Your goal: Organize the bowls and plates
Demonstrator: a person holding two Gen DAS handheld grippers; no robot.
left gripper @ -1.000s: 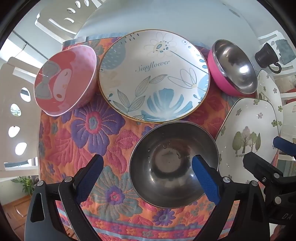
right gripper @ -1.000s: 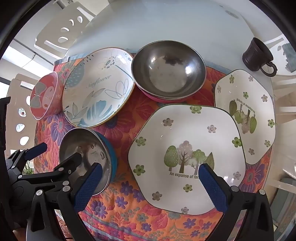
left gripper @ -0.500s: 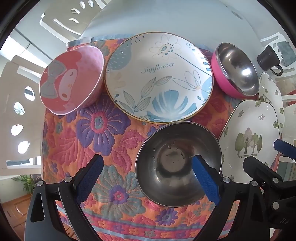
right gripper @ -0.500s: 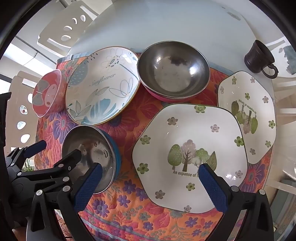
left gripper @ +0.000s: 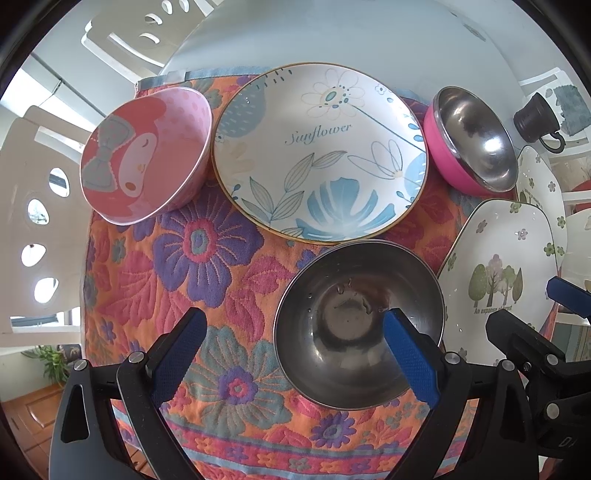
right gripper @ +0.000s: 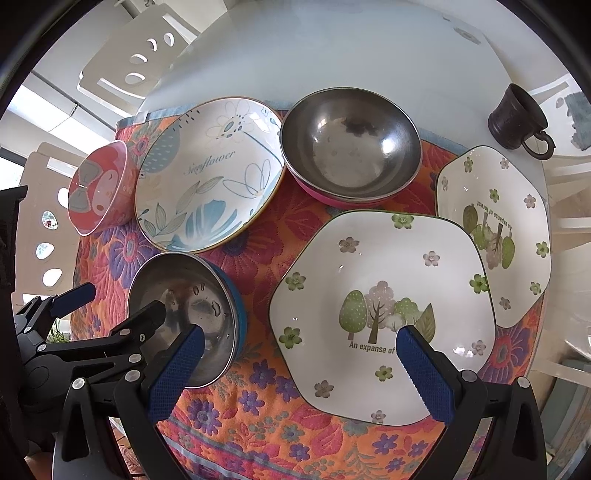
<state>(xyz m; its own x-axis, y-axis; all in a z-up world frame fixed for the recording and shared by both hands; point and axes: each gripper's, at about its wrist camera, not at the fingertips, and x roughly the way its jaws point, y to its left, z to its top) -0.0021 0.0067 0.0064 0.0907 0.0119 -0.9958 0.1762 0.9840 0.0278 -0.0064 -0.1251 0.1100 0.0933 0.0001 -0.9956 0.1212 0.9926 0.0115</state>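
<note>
I see the floral cloth [right gripper: 258,424] draped over the desk [left gripper: 369,33], hanging past its near edge; a snagged pad could drag it and everything on it. Largest on it is the Sunflower plate [left gripper: 321,151]. Right of that plate lie two tree-print plates [right gripper: 380,306], their rims overlapping, so lifting the lower one may tip the upper. Just near of the Sunflower plate sits the blue steel bowl [left gripper: 358,325], wet inside and likely slippery. My left gripper [left gripper: 291,354] is released, one pad hanging over that bowl's hollow; my right gripper [right gripper: 299,369] is spread wide above the nearer tree-print plate. I cannot tell whether either pad touches anything. The farther tree-print plate is partly cut off in my left view.
</note>
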